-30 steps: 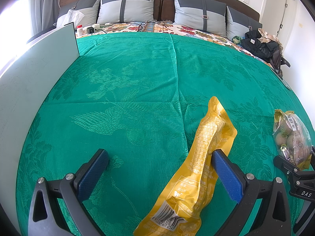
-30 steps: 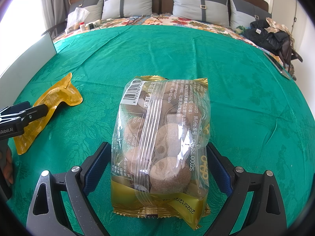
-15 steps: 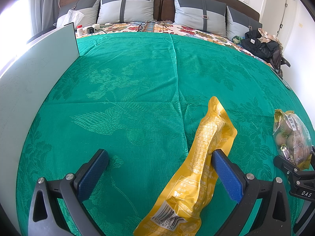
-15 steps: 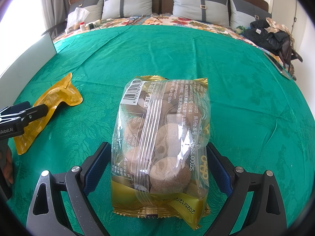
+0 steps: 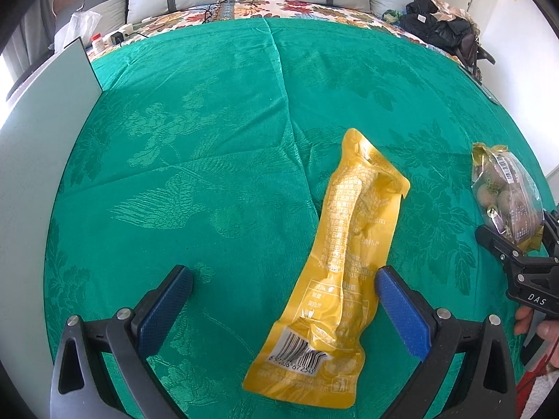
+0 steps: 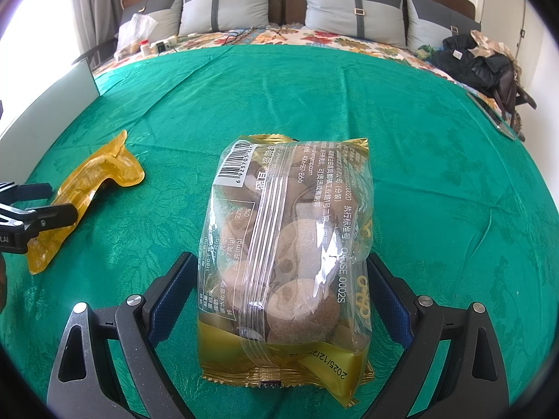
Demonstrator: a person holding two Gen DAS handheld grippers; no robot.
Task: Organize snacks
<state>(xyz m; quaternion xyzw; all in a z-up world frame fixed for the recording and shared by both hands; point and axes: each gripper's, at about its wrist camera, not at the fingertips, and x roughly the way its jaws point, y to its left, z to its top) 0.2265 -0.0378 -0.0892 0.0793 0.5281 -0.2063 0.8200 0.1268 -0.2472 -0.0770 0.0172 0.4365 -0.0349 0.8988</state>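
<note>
A long yellow snack packet [image 5: 346,255] lies flat on the green bedspread [image 5: 209,139], barcode end toward me. My left gripper [image 5: 282,272] is open around it, and the packet sits close to the right blue finger pad [image 5: 401,310]. A clear-and-gold bag of round brown biscuits [image 6: 286,244] lies on the bedspread between the fingers of my right gripper [image 6: 279,262], which is open with a finger along each side of the bag. The right wrist view also shows the yellow packet [image 6: 101,171] and left gripper [image 6: 63,200] at far left.
A pale grey board [image 5: 42,157] stands along the left edge of the bed. Grey pillows [image 6: 223,3], a plastic bag [image 6: 136,31] and a small bottle [image 6: 144,46] are at the head. Dark clothes [image 6: 478,63] pile at the far right. A hand [image 5: 538,324] holds the right gripper.
The left gripper has drawn back or tipped down, so the whole yellow packet now shows between its fingers. The right gripper and the biscuit bag have not moved.
</note>
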